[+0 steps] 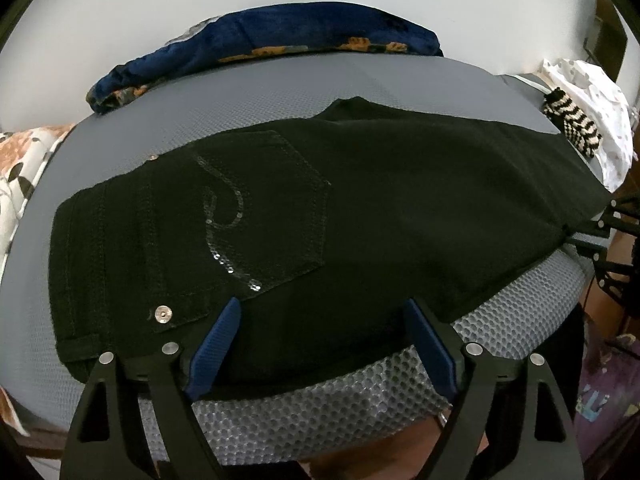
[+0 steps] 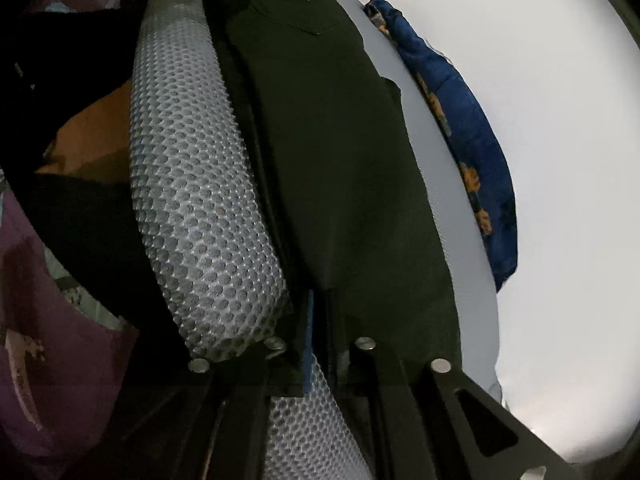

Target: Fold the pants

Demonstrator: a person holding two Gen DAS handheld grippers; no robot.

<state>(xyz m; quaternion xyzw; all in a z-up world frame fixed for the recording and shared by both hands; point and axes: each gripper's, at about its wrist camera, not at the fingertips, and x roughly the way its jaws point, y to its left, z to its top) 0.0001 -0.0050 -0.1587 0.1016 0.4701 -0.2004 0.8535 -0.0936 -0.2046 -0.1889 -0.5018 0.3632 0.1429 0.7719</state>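
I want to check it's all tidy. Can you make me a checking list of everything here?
Surface: grey mattress with a mesh side.
Job's things: black pants lying flat, sequined back pocket facing up.
Clutter: blue blanket at the far edge; striped cloth and white cloth at one end.
Grippers: left gripper open over the pants' near edge; right gripper closed on the pants' leg end.
Cables: nothing seen.
Surroundings: white wall behind.

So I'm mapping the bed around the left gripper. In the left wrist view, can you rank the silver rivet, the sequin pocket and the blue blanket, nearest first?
From the left gripper, jaws open:
1. Silver rivet, low left on the black pants.
2. Sequin pocket, mid-left, farther up.
3. Blue blanket, along the mattress's far edge.
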